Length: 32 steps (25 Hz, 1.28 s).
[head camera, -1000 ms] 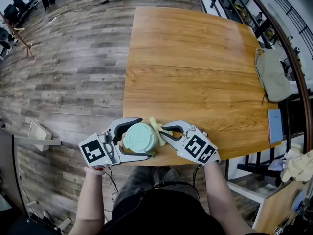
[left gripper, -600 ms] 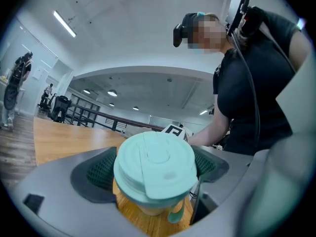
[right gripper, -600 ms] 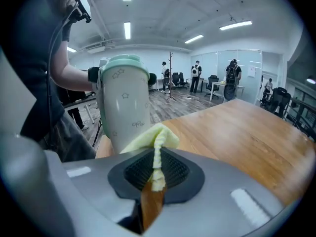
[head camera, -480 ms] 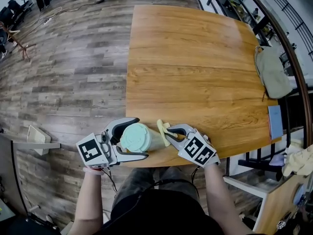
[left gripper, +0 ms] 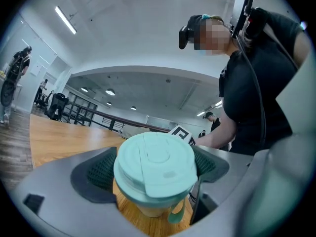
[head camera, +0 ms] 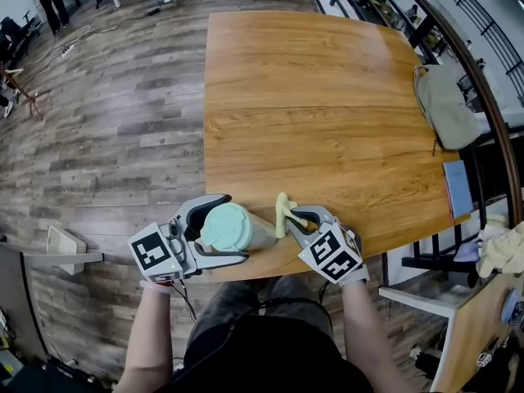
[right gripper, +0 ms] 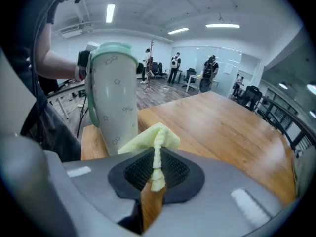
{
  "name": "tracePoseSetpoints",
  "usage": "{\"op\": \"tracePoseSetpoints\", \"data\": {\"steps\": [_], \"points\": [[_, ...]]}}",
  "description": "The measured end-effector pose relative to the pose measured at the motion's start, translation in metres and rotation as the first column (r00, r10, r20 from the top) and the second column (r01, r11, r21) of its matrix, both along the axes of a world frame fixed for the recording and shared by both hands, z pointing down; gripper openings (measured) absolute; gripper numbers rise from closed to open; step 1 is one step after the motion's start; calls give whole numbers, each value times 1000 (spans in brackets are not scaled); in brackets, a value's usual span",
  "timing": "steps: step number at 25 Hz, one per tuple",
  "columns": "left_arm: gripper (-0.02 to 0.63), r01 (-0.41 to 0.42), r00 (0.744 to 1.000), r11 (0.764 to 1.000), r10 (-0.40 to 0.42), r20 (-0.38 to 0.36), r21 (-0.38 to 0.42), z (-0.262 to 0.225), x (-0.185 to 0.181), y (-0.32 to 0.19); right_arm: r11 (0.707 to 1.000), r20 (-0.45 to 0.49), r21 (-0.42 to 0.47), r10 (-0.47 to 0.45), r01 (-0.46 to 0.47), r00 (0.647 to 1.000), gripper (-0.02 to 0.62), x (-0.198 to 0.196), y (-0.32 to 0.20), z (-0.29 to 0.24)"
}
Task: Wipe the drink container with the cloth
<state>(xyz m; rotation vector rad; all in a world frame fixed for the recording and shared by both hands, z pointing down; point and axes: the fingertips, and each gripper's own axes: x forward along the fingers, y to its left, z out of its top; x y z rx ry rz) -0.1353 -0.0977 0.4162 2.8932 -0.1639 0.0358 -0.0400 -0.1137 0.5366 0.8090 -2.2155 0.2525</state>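
- A mint-lidded cup (head camera: pixel 228 226) stands upright at the desk's (head camera: pixel 327 97) near edge, its long axis vertical and its lid facing up.
- The left gripper (head camera: pixel 236 229) has its fingers spread wide and clamped on either side of the cup, just under the lid.
- The right gripper (head camera: pixel 291 222) has its fingers pinched nearly together on a yellow cloth (head camera: pixel 283 213), whose free fold rises just beside the cup's wall.
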Motion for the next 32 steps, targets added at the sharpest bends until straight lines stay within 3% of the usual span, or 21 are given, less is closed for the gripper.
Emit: {"op": "tracePoseSetpoints", "data": {"steps": [3, 7, 11, 14, 21, 26, 32], "points": [[457, -7, 1000, 1000, 6, 25, 28, -3, 8, 2, 992, 136, 45, 113, -120, 984, 41, 9, -9, -26], [459, -4, 997, 1000, 2, 81, 30, -3, 25, 9, 969, 319, 85, 196, -234, 927, 41, 20, -11, -59], [459, -9, 998, 997, 4, 66, 72, -12, 43, 11, 938, 421, 104, 259, -330, 869, 41, 29, -6, -78], [459, 19, 992, 998, -26, 120, 63, -6, 52, 9, 920, 488, 99, 289, -380, 824, 41, 36, -1, -88], [459, 44, 978, 989, -72, 194, 143, -2, 83, 19, 912, 529, 98, 291, -399, 797, 41, 56, 21, -100], [459, 154, 971, 981, -172, 168, 116, -2, 75, 16, 907, 559, 93, 293, -410, 776, 41, 67, 43, -110], [457, 240, 953, 961, -260, 154, 139, 1, 76, 16, 926, 558, 68, 274, -371, 784, 41, 72, 70, -111]]}}
